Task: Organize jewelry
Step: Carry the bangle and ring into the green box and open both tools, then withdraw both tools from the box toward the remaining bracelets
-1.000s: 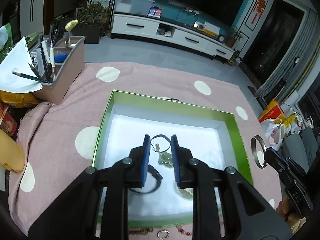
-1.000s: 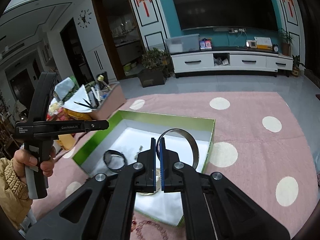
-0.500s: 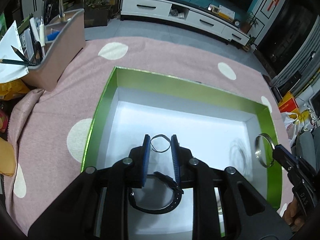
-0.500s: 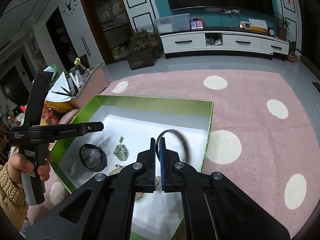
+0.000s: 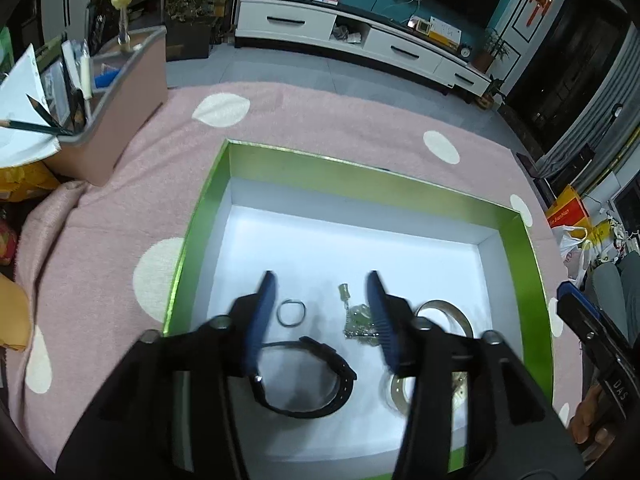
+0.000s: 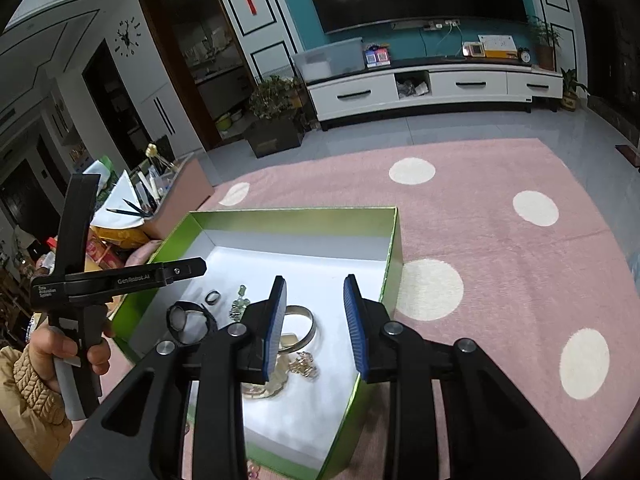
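A green box (image 5: 400, 186) with a white floor lies on a pink dotted blanket. In it lie a small thin ring (image 5: 291, 313), a black watch (image 5: 316, 380), a greenish pendant on a chain (image 5: 356, 320) and a silver bangle (image 5: 456, 314). My left gripper (image 5: 322, 284) is open and empty above the ring and pendant. My right gripper (image 6: 315, 286) is open and empty above the box's right side, over the silver bangle (image 6: 308, 326). The watch (image 6: 188, 318), ring (image 6: 212, 297) and pendant (image 6: 239, 304) also show there.
A pink organiser (image 5: 120, 112) with pencils and papers stands at the far left of the blanket. Loose beads (image 6: 254, 469) lie in front of the box. A TV cabinet (image 6: 432, 88) stands across the floor. Bags (image 5: 576, 236) sit at the right.
Both grippers opened. The left let go of the small ring, which now lies on the box floor. The right let go of the silver bangle, which now lies in the box.
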The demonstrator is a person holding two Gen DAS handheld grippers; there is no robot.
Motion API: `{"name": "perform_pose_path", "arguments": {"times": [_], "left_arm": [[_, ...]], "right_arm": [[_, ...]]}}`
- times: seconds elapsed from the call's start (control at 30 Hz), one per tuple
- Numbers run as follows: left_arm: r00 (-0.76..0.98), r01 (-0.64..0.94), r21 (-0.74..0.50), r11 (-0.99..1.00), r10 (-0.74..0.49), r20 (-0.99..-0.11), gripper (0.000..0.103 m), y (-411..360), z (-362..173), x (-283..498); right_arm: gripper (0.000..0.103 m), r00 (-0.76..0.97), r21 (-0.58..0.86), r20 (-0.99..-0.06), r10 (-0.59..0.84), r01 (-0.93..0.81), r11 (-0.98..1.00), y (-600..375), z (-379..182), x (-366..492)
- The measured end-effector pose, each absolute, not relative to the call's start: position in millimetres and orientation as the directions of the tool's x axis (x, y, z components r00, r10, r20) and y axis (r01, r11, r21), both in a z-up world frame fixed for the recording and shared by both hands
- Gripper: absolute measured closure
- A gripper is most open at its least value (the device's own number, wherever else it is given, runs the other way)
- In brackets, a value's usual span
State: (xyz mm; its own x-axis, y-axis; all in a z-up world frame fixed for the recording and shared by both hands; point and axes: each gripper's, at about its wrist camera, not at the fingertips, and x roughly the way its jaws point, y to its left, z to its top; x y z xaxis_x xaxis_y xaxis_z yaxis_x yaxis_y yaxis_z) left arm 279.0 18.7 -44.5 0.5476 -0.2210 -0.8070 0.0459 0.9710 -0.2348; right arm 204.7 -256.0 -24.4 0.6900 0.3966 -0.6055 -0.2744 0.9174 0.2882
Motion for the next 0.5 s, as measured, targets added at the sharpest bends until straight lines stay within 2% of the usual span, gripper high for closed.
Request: {"name": "perform_pose_path", "arguments": {"times": [0.07,0.2,0.27,0.37,0.5], "left_arm": [[0.559,0.05,-0.232,0.971,-0.22,-0.8,0.048,19,-38,275],[0.584,0.05,-0.238,0.97,-0.222,-0.781,0.039,23,-23,260],[0.595,0.05,-0.243,0.969,-0.224,-0.772,0.034,25,-16,253],[0.61,0.045,-0.255,0.966,-0.229,-0.759,0.026,30,-6,238],[0.627,0.038,-0.253,0.967,-0.22,-0.747,0.014,37,3,215]], "right_arm": [[0.073,0.696,0.292,-0.594,0.404,-0.282,0.914,-260,-19,199],[0.072,0.703,0.29,-0.581,0.411,-0.293,0.911,-264,-11,184],[0.071,0.705,0.294,-0.573,0.418,-0.299,0.908,-266,-8,175],[0.064,0.706,0.3,-0.566,0.425,-0.304,0.904,-268,-4,162],[0.062,0.706,0.307,-0.558,0.437,-0.313,0.899,-270,0,144]]}}
